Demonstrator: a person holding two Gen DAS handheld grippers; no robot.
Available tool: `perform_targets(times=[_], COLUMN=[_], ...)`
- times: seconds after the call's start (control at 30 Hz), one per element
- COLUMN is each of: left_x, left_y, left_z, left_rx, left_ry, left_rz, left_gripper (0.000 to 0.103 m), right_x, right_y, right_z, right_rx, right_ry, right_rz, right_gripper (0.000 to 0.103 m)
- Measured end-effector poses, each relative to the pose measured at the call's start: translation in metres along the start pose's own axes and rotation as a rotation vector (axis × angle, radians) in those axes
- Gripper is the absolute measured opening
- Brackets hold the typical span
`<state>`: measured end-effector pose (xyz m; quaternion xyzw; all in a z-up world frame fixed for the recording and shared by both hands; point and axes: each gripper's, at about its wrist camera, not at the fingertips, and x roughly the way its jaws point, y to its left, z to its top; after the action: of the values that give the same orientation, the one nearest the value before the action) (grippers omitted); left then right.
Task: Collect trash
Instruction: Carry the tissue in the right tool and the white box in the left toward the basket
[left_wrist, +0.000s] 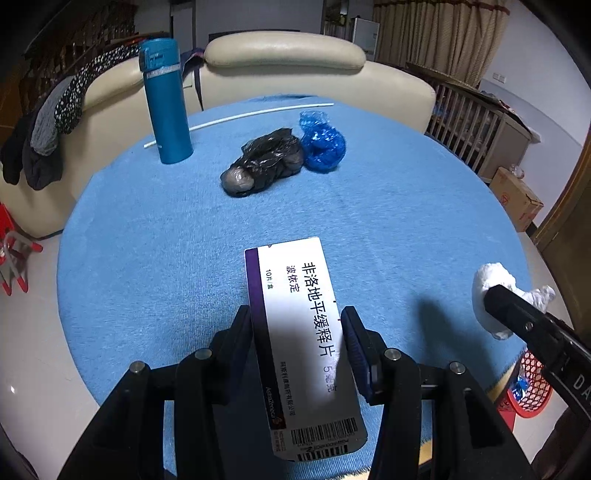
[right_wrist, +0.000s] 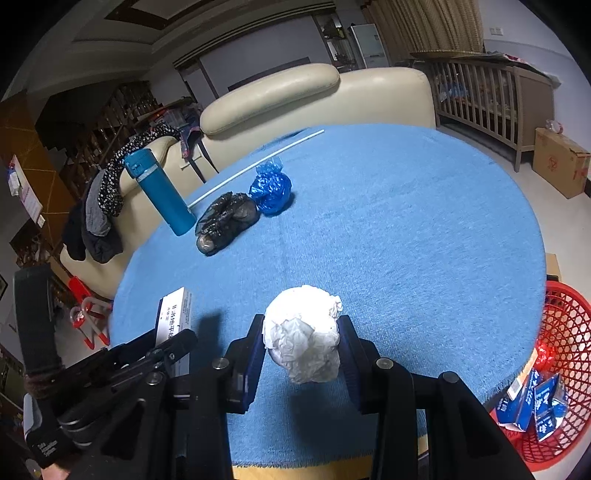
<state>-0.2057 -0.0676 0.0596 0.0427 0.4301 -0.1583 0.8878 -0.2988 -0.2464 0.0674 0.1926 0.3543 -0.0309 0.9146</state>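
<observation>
While both grippers carry a load: the step in hand looks like the carry to the bin, not another pick-up.
Left gripper: jaws partly closed on a white medicine box, pads pressing its long sides; the box sticks out forward, lifted clear of the cloth near the near edge of the tabletop.
Right gripper: jaws partly closed around a crumpled white tissue ball, squeezed between the blue pads and held above the near edge.
Tabletop: round, covered in blue cloth.
Trash left on it: a black plastic bag and a blue plastic bag, touching each other toward the far edge.
Other things there: a teal flask upright by the far left edge, and a thin white rod lying along the far edge behind it; neither looks like trash to me.
Bin: a red basket on the floor just off the right edge of the tabletop, with blue cartons already inside.
Progress: I judge it roughly midway, two pieces in hand and two bags waiting.
Next move calls for: swinging each load past the right edge until it hangs over the basket, then opening the jaws; the left one has farther to cross.
Risk: the light tissue may cling to a pad rather than drop.
</observation>
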Motion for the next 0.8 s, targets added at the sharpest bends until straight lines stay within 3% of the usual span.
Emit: perform_targets(times=[0.8], left_x=[-0.029], left_y=[-0.044], left_z=[-0.014], left_rx=[0.137], left_ry=[-0.075], left_rz=[0.004], left_gripper=[0.05], right_x=[-0.03], right_y=[-0.037], right_z=[-0.006], right_rx=[0.108], right_ry=[-0.078], right_rz=[0.025], right_gripper=[0.04])
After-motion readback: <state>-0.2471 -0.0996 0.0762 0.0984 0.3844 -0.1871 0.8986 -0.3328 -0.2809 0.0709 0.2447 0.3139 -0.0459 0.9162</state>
